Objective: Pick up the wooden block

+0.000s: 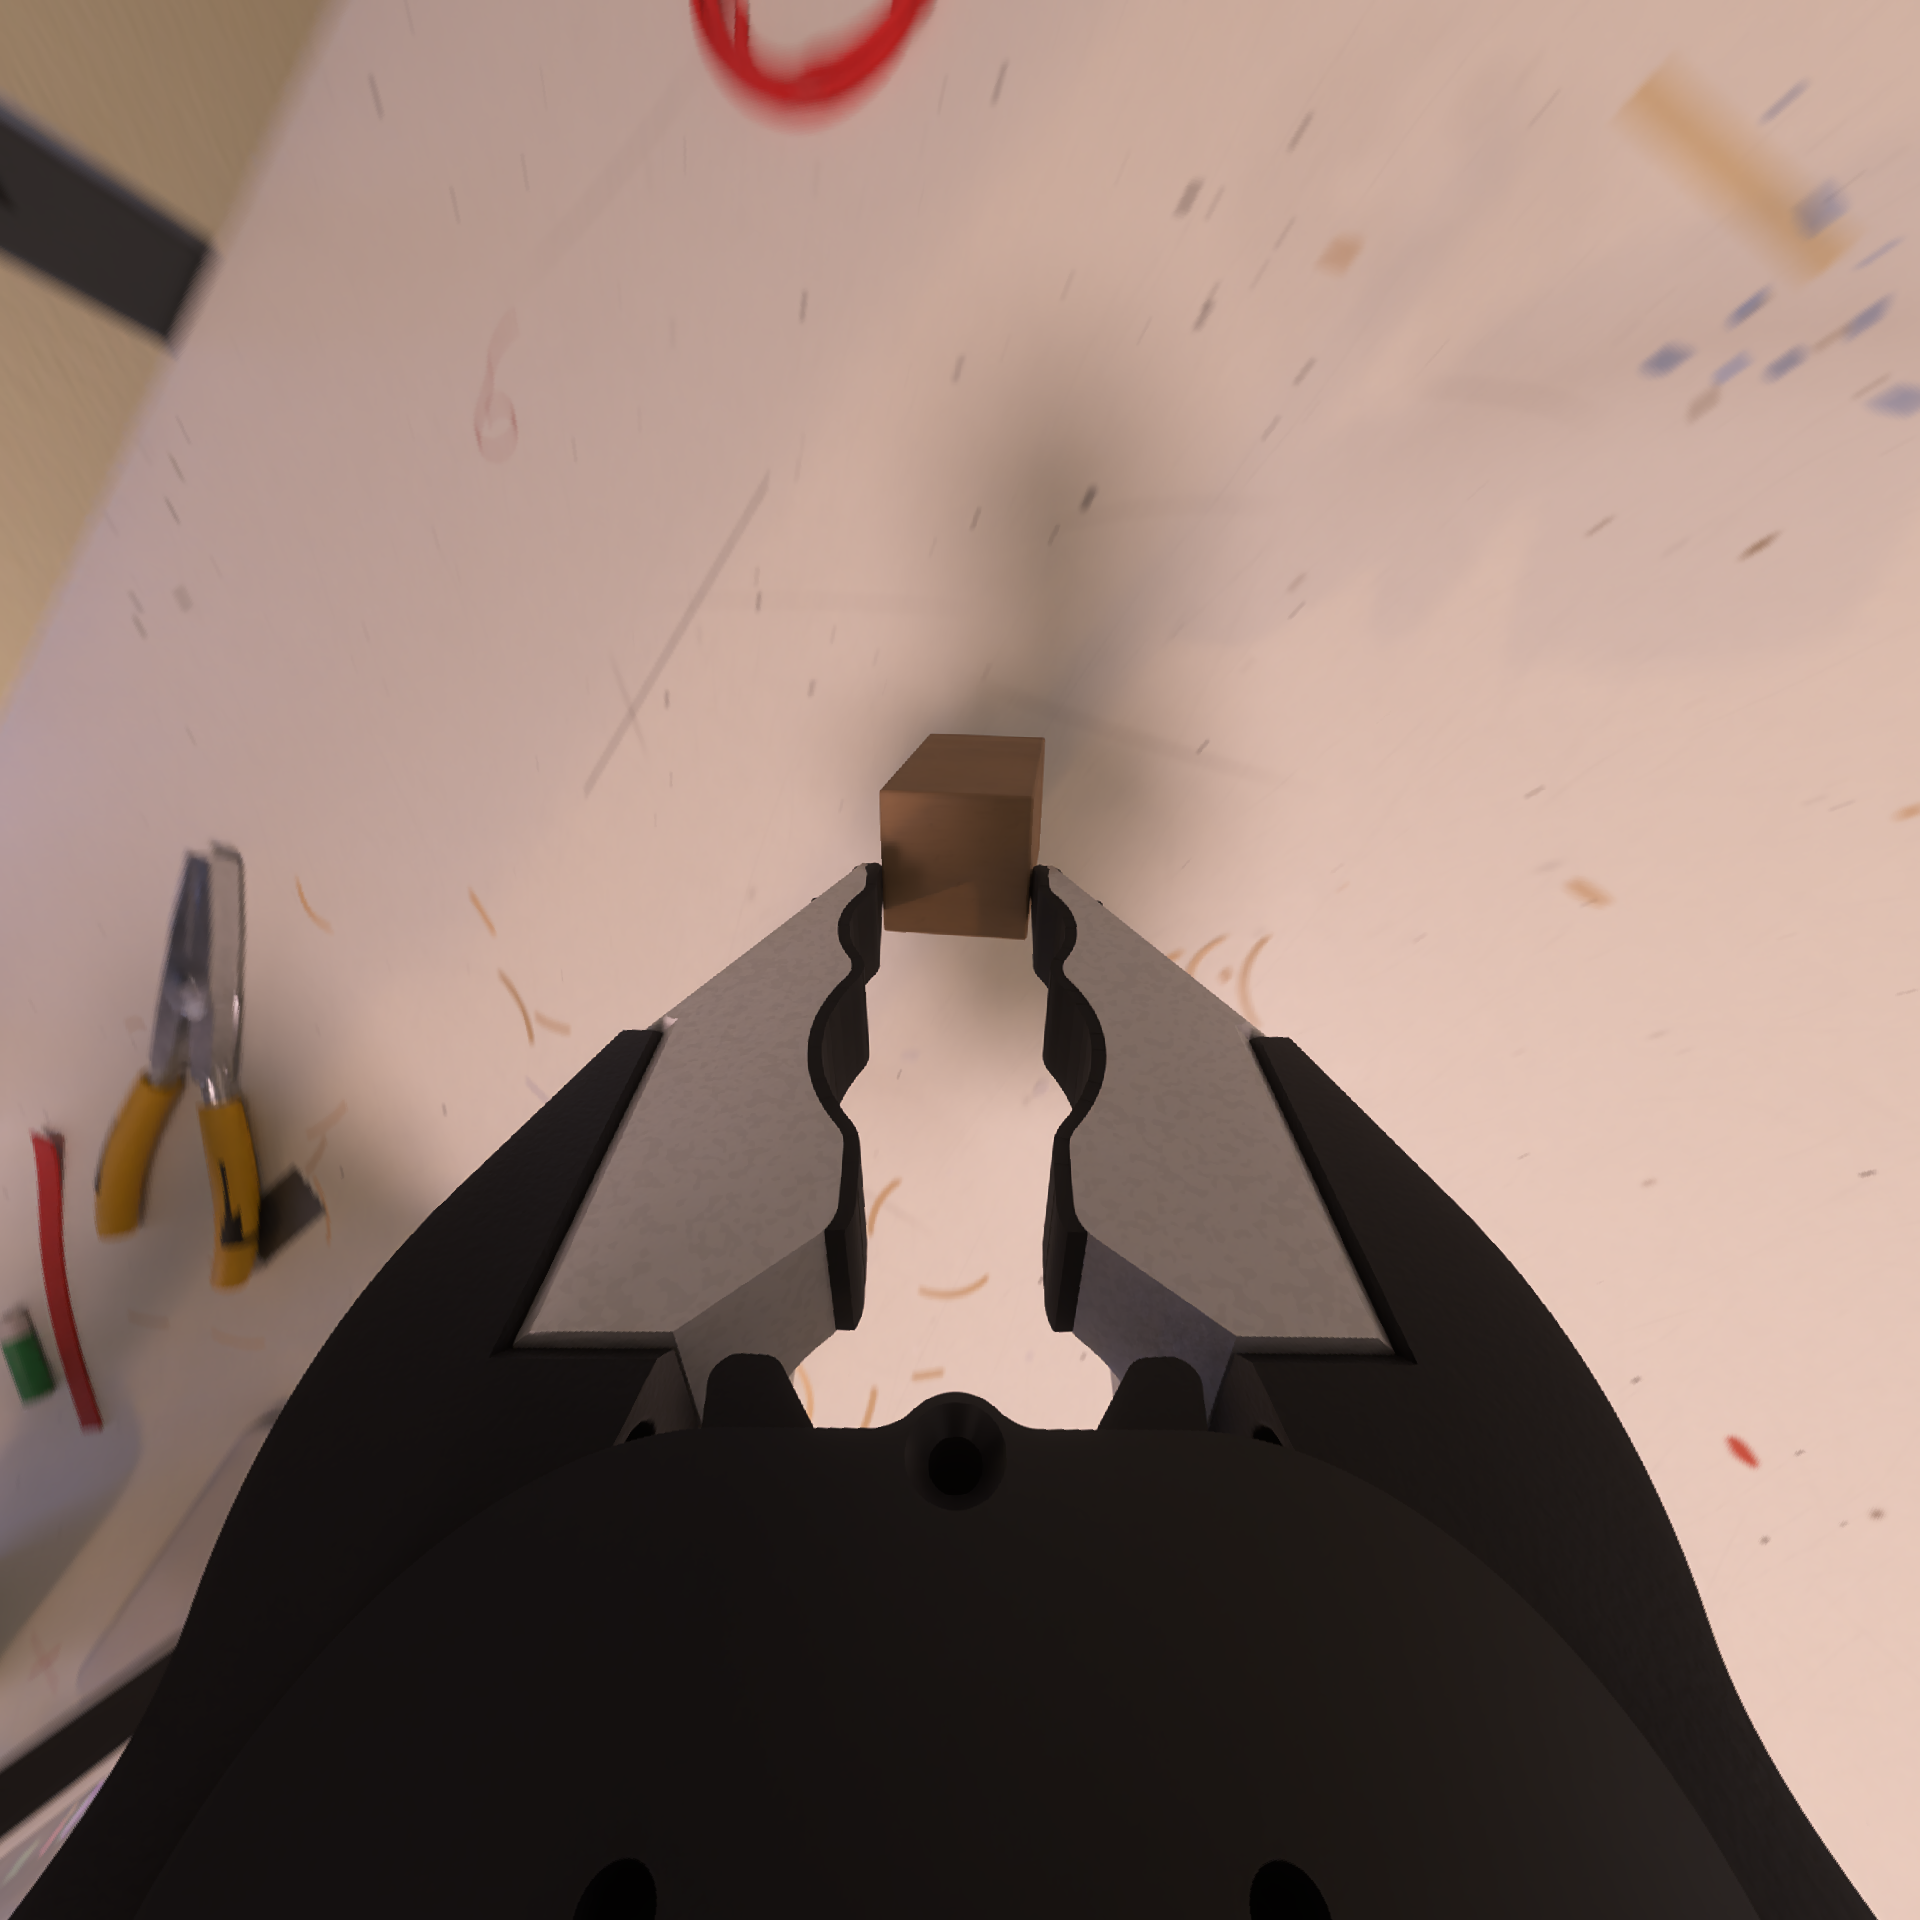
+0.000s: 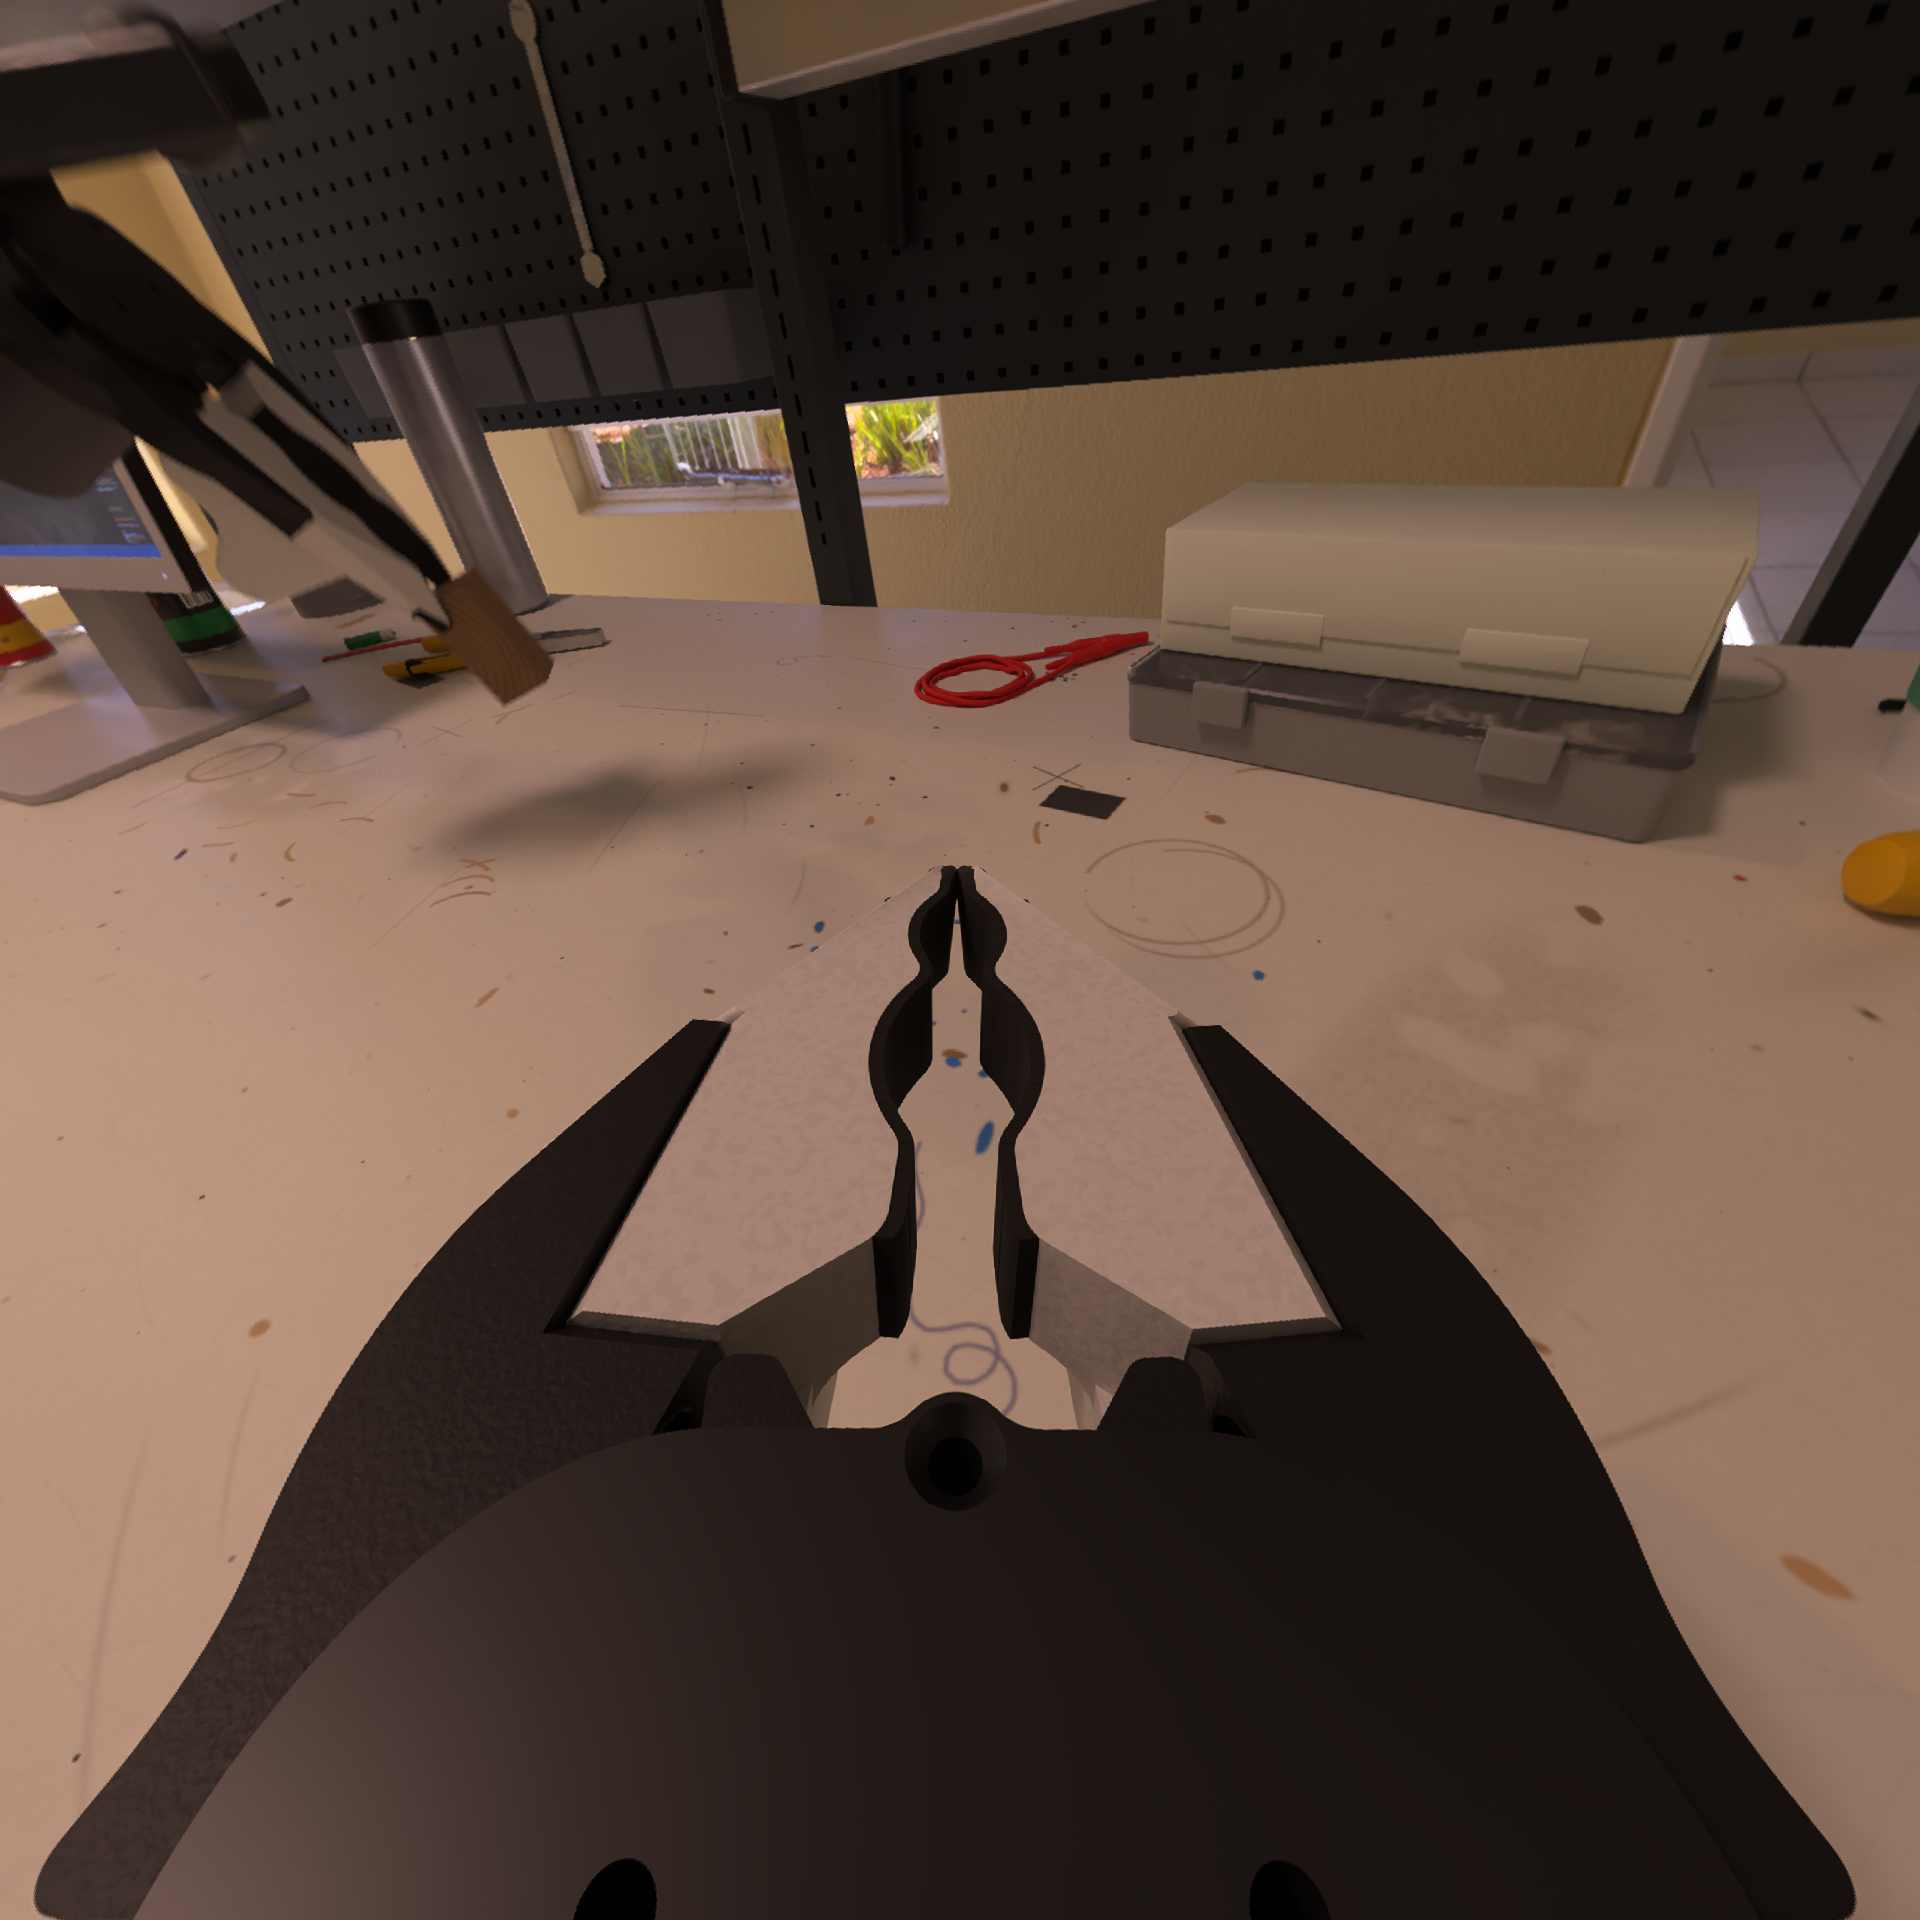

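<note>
The wooden block (image 1: 958, 831) is a small brown cube held between the fingertips of my left gripper (image 1: 956, 894), which is shut on it. The block is lifted clear of the pale worktable (image 1: 1455, 1039); its shadow lies on the table beyond it. In the right wrist view the left gripper and the block (image 2: 497, 636) show at the upper left, in the air above the table. My right gripper (image 2: 956, 878) is shut and empty, low over the table's middle, well to the right of the block.
Yellow-handled pliers (image 1: 197, 1070) and a red strip (image 1: 64, 1278) lie at the left. A red cable coil (image 2: 987, 675) lies farther back. A cream case on a grey organiser box (image 2: 1434, 665) stands at the back right. A monitor stand (image 2: 135, 717) and a metal cylinder (image 2: 447, 447) stand at the back left.
</note>
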